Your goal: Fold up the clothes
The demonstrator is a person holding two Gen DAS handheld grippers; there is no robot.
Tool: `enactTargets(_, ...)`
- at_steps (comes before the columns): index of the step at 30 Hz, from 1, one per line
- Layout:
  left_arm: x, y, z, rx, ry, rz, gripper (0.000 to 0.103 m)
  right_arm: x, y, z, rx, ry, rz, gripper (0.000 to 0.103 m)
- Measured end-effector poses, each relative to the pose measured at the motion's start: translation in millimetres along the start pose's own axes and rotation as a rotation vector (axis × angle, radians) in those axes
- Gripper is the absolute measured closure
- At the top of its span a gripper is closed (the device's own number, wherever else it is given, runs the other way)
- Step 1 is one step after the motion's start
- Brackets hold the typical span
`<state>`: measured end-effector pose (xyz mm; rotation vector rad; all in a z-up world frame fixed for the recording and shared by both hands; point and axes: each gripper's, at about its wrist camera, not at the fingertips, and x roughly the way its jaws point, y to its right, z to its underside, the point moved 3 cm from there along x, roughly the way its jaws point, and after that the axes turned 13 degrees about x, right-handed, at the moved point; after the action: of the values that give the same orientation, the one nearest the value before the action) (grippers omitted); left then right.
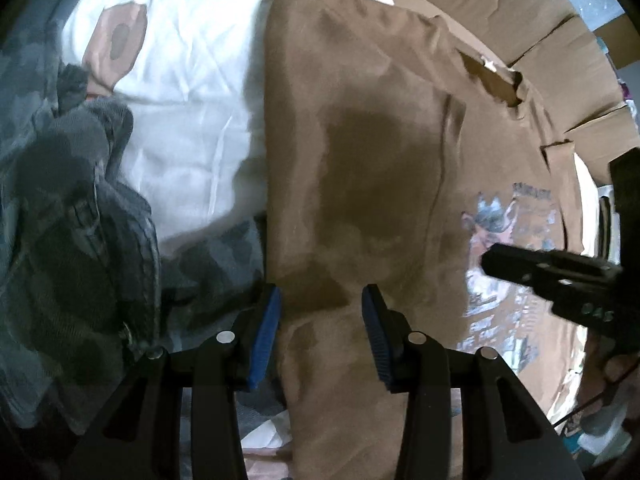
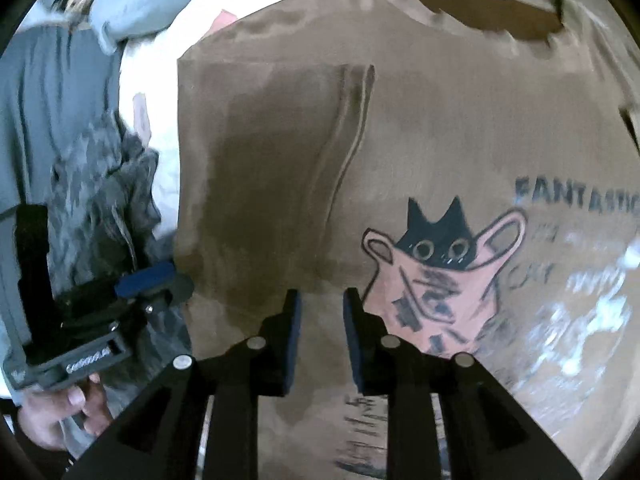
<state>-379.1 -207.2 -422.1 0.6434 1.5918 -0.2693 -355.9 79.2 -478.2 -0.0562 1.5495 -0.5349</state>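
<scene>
Left wrist view: our left gripper (image 1: 322, 300) hovers jaws apart, empty, over the brown cotton T-shirt (image 1: 360, 160) spread flat beside white bedding (image 1: 192, 120). Our right gripper (image 2: 322, 304) stands slightly parted, gripping nothing, beside the shirt's cat print (image 2: 436, 264).
</scene>
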Motion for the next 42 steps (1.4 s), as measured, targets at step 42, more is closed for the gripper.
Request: enactTargets(42, -306.8, 135.3, 70.4, -0.085, 0.061, -0.114, 0.025, -383.4, 47.6, 96.8, -0.006, 0.21, 0.022, 0.045)
